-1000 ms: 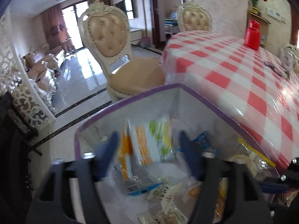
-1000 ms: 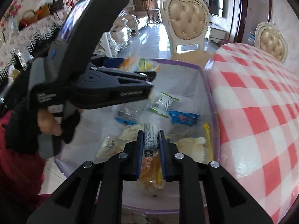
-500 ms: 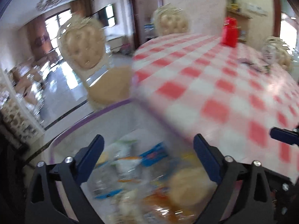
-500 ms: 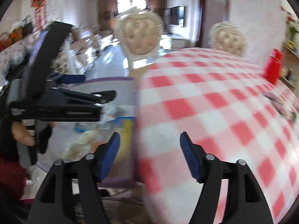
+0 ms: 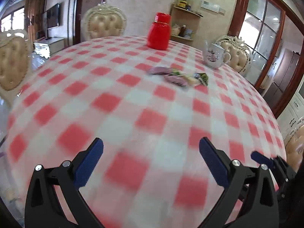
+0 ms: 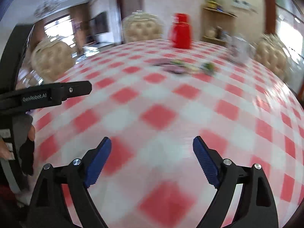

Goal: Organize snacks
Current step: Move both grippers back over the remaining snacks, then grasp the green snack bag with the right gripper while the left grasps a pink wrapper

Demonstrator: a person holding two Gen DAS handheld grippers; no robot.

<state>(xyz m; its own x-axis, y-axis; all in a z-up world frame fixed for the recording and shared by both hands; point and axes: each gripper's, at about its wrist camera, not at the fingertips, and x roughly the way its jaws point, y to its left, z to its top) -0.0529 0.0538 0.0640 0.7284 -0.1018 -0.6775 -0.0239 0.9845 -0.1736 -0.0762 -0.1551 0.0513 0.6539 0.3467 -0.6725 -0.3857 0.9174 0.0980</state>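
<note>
- Snack packets [image 5: 178, 77] lay in a small loose cluster on the red-and-white checked tablecloth [image 5: 117, 102], toward the far side of the round table, some purple and some green and white; in the right wrist view the same cluster [image 6: 182, 66] was smeared by motion blur.
- The left gripper [image 5: 151, 163] hung over the near part of the table with its blue pads [image 5: 89, 163] spread wide and only cloth showing between them; its jaws had just been opening.
- The right gripper [image 6: 152, 161] was likewise spread wide over the near edge, its blue pads [image 6: 98, 163] apart and nothing between them; its jaws had just been opening too.
- Both tools were well apart from the snack packets.
- A red jar [image 5: 159, 31] stood upright near the far edge, beyond the packets.
- A white teapot [image 5: 214, 56] with a floral pattern sat near the far right edge, to the right of the cluster.
- A gloved hand [image 6: 26, 142] held the left tool at the left border of the right wrist view.
- Cream tufted chairs [image 5: 104, 25] stood around the table.
</note>
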